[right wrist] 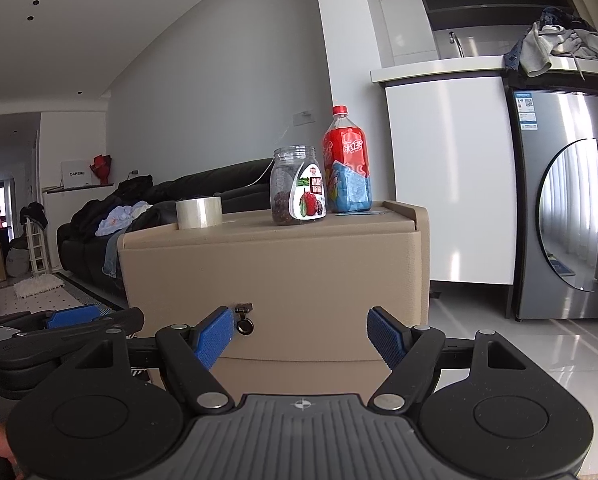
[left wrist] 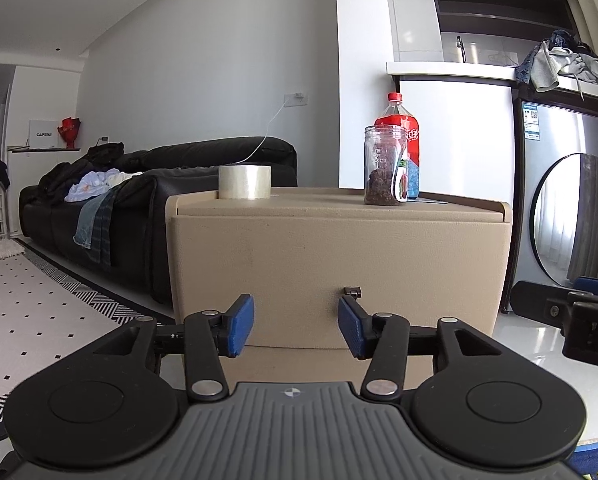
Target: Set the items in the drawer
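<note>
Drawer front (left wrist: pixel 339 272) of the beige leather-look cabinet (right wrist: pixel 275 276) is closed, its small dark metal pull (right wrist: pixel 244 309) low on the panel. On the cabinet's top stand a roll of clear tape (left wrist: pixel 245 182), a clear plastic jar (right wrist: pixel 297 191) of dark dried fruit and, behind the jar, a red-capped plastic drink bottle (right wrist: pixel 346 164). Tape looks light and rigid; the jar is probably slick, best pinched across its body. Left gripper (left wrist: pixel 295 327) and right gripper (right wrist: pixel 300 340) face the cabinet's front, tongs apart and empty.
</note>
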Action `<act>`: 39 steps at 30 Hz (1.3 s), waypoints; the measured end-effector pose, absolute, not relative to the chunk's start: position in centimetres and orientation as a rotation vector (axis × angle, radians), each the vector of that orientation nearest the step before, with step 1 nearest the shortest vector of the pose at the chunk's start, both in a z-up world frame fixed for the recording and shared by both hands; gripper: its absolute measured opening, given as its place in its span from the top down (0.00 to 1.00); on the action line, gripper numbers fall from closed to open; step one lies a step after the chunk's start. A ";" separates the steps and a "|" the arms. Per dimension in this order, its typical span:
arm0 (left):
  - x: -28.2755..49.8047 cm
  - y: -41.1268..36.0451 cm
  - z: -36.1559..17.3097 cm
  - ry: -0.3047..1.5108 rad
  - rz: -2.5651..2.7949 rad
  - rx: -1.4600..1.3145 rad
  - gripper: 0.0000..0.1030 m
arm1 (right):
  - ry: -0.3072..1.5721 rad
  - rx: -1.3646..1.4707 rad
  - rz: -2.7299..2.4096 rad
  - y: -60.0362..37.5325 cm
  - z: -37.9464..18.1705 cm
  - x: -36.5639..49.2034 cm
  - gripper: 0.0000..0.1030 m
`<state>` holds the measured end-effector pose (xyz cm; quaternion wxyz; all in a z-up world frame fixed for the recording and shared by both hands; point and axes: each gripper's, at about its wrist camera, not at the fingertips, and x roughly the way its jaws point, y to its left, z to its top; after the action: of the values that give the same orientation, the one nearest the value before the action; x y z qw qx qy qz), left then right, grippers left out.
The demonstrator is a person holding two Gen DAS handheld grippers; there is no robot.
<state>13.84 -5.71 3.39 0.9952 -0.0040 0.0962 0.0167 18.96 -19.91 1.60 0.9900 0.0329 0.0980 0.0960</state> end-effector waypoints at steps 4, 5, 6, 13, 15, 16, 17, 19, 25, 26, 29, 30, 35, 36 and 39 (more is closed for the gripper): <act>13.2 -5.5 3.4 0.192 0.030 -0.009 0.39 | 0.197 0.064 0.196 -19.9 1.6 18.8 0.25; 13.1 -5.5 3.4 0.192 0.031 -0.011 0.36 | 0.198 0.063 0.196 -19.9 1.6 18.8 0.25; 12.9 -5.4 3.4 0.189 0.032 -0.016 0.30 | 0.199 0.062 0.196 -19.8 1.6 18.8 0.25; 12.0 -5.0 3.6 0.173 0.031 -0.018 0.08 | 0.199 0.058 0.198 -19.7 1.5 18.6 0.25; 11.8 -5.0 3.6 0.179 0.033 -0.014 0.03 | 0.200 0.057 0.198 -19.7 1.5 18.6 0.25; 11.7 -5.0 3.5 0.182 0.037 -0.011 0.02 | 0.200 0.057 0.199 -19.7 1.5 18.5 0.25; 11.6 -5.0 3.5 0.184 0.041 -0.007 0.00 | 0.200 0.056 0.199 -19.6 1.5 18.5 0.25; 11.5 -5.0 3.4 0.195 0.046 -0.005 0.00 | 0.201 0.055 0.201 -19.6 1.5 18.5 0.25; 11.0 -5.0 2.8 0.213 0.047 0.018 0.00 | 0.199 0.041 0.202 -19.3 1.5 18.3 0.25; 10.8 -5.0 2.8 0.214 0.044 0.015 0.00 | 0.198 0.039 0.203 -19.3 1.6 18.2 0.25; 10.4 -4.7 2.8 0.217 0.035 -0.003 0.00 | 0.196 0.035 0.203 -19.2 1.6 18.0 0.25; 10.3 -4.7 2.8 0.217 0.034 -0.006 0.00 | 0.195 0.034 0.203 -19.2 1.6 17.9 0.25; 9.6 -4.6 3.1 0.207 0.033 -0.019 0.00 | 0.193 0.024 0.201 -18.9 1.6 17.8 0.25; 9.4 -4.5 3.2 0.205 0.031 -0.019 0.00 | 0.193 0.020 0.201 -18.8 1.6 17.7 0.25; 8.9 -4.4 3.5 0.196 0.034 -0.026 0.00 | 0.185 0.006 0.201 -18.5 1.7 17.3 0.25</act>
<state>8.89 -4.39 3.54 0.9950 -0.0130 0.0979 0.0172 17.28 -18.49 1.72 0.9907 0.0028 0.0922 0.1002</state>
